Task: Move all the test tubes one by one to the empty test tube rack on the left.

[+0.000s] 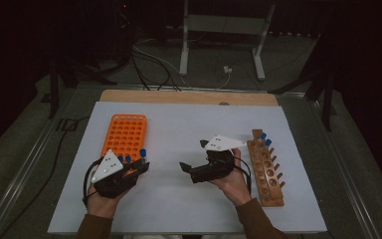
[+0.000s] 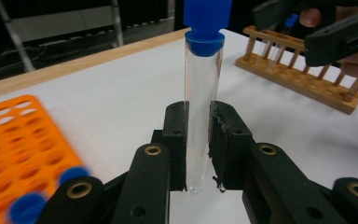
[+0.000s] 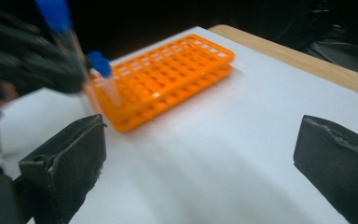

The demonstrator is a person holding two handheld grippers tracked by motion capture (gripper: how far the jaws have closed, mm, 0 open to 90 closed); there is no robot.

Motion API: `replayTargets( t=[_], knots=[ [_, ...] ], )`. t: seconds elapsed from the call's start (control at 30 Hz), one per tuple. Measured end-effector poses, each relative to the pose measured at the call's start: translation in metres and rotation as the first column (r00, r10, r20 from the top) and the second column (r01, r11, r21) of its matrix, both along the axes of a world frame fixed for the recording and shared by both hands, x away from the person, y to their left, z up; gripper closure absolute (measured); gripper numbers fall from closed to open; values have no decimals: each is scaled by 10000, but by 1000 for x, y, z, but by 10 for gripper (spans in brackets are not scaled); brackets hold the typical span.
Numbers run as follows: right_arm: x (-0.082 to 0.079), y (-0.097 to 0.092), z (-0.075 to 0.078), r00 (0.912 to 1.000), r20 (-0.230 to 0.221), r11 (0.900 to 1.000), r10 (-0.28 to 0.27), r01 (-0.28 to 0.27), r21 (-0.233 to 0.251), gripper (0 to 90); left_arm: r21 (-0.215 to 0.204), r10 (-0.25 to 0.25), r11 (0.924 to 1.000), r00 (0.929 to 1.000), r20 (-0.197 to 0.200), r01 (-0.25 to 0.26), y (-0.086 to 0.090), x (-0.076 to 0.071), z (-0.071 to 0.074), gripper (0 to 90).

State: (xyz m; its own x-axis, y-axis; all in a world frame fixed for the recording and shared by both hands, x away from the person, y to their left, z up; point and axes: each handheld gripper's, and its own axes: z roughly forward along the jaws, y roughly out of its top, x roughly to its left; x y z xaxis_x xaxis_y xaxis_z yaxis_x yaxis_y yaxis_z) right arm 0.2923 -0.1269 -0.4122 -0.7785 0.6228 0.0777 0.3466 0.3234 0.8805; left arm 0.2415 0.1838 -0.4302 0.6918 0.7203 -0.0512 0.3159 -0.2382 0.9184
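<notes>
The left gripper (image 2: pixel 198 149) is clamped low on an upright, blue-capped glass test tube (image 2: pixel 201 112) just beside the orange rack (image 1: pixel 124 135), a light, slick, breakable thing best pinched gently mid-barrel, while the right gripper (image 3: pixel 200 163) gapes wide, holding nothing

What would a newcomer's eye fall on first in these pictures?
First, the clear blue-capped test tube, upright and clamped in the left gripper. Next, the bright orange tube rack at the table's left and the wooden rack at its right, beside the open right gripper.
</notes>
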Motion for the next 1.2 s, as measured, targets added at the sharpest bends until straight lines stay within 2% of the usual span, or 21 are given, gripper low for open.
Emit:
replayTargets(
  t=[0.07, 0.37, 0.57, 0.7, 0.9, 1.1, 1.2],
  knots=[
    [-1, -6, -2, 9999, -20, 9999, -110, 110, -3, 24, 4, 246, 9997, 9997, 10, -246, 10, -3, 1, 778],
    [-2, -29, -5, 9983, -140, 9981, -564, 567, 229, 18, -133, 860, 9962, 9963, 31, -859, 34, -8, 5, 779],
    [-4, -40, -5, 9969, -72, 9964, -789, 791, 295, 18, -106, 1448, 9894, 9893, 167, -1446, 54, -10, 8, 779],
    [-6, -46, -6, 9960, -83, 9954, -894, 896, 351, 18, -251, 1724, 9848, 9848, 215, -1719, 65, -8, 3, 779],
    [-7, -55, -5, 9945, -86, 9936, -1046, 1049, 423, 18, -225, 2192, 9755, 9754, 245, -2186, 74, -3, -7, 779],
    [-9, -60, -3, 9936, -14, 9920, -1125, 1124, 582, 19, -123, 2366, 9716, 9715, 143, -2364, 77, 4, -19, 779],
    [-9, -62, -3, 9932, 1, 9911, -1163, 1161, 648, 19, 78, 2454, 9694, 9694, 115, -2455, 75, 8, -27, 779]
  ],
)
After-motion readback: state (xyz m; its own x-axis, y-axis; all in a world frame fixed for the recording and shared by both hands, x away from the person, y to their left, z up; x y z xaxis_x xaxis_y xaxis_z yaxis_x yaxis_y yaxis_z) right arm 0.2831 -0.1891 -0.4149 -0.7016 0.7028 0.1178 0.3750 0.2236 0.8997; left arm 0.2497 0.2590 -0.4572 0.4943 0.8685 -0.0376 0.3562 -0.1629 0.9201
